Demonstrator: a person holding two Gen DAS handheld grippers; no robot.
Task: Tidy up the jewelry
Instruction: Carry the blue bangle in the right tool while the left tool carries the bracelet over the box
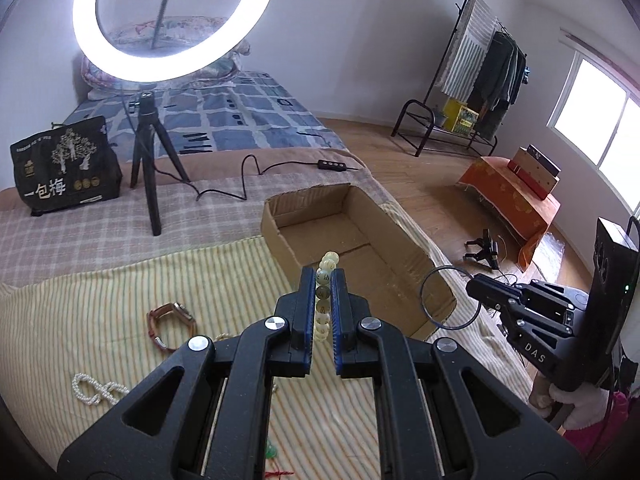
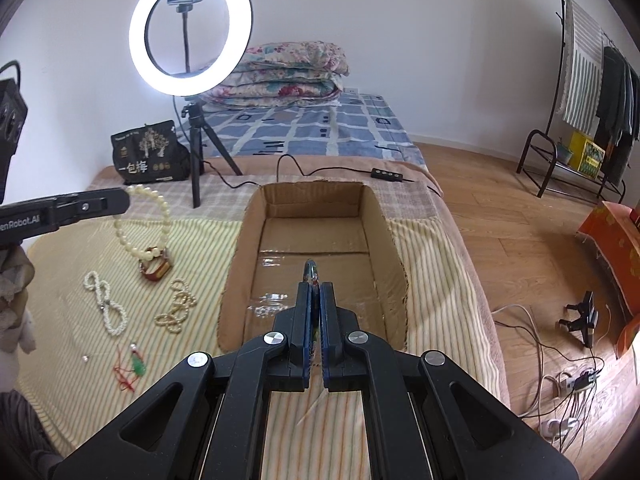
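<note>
My left gripper [image 1: 324,276] is shut on a pale bead bracelet [image 1: 325,280], held above the striped cloth just left of an open cardboard box [image 1: 276,224]; the bracelet hangs as a loop in the right wrist view [image 2: 160,216]. My right gripper [image 2: 316,286] is shut on a thin dark bangle [image 2: 310,270], held over the box's [image 2: 240,240] near end; the bangle shows as a ring in the left wrist view [image 1: 450,298]. The box looks empty inside.
On the cloth lie a brown-strap watch [image 1: 172,320], a white pearl strand [image 2: 106,306], a cream bead chain [image 2: 176,312] and a green pendant on red cord [image 2: 136,364]. A ring light on a tripod [image 2: 192,148] and a black bag [image 2: 150,154] stand behind.
</note>
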